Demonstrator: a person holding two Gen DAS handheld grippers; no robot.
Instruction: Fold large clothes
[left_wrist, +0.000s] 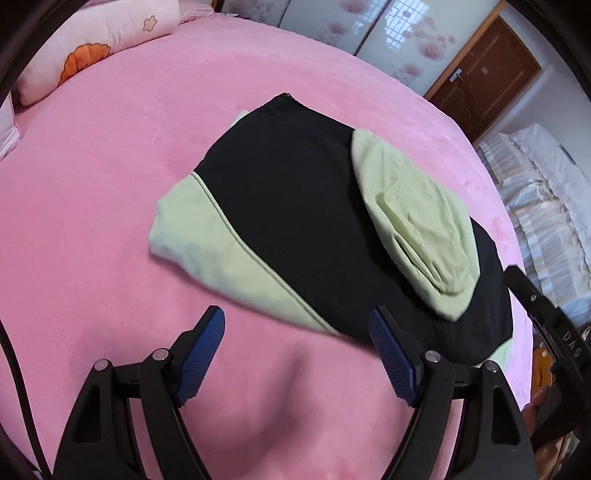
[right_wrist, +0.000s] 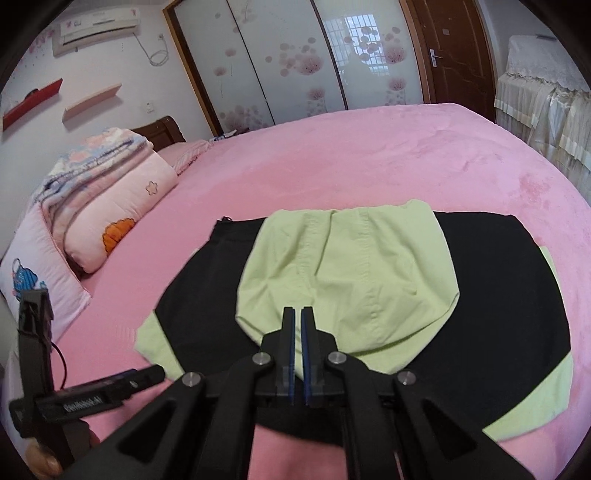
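Note:
A black and pale green hooded jacket (left_wrist: 288, 206) lies folded into a compact bundle on the pink bed (left_wrist: 110, 184). Its green hood (left_wrist: 413, 221) is laid flat on top of the black body. My left gripper (left_wrist: 297, 315) hovers open over the bundle's near edge, with nothing between its blue pads (left_wrist: 201, 354). In the right wrist view the hood (right_wrist: 351, 269) spreads across the black body (right_wrist: 498, 295). My right gripper (right_wrist: 297, 312) is shut and empty, just above the hood's near edge. The left gripper's body (right_wrist: 92, 395) shows at the lower left.
A pink flowered pillow (right_wrist: 122, 210) and a folded quilt (right_wrist: 92, 155) are stacked at the bed's head on the left. Sliding wardrobe doors (right_wrist: 295, 55) and a brown door (right_wrist: 450, 48) stand beyond the bed. Lace-covered furniture (right_wrist: 543, 96) sits on the right.

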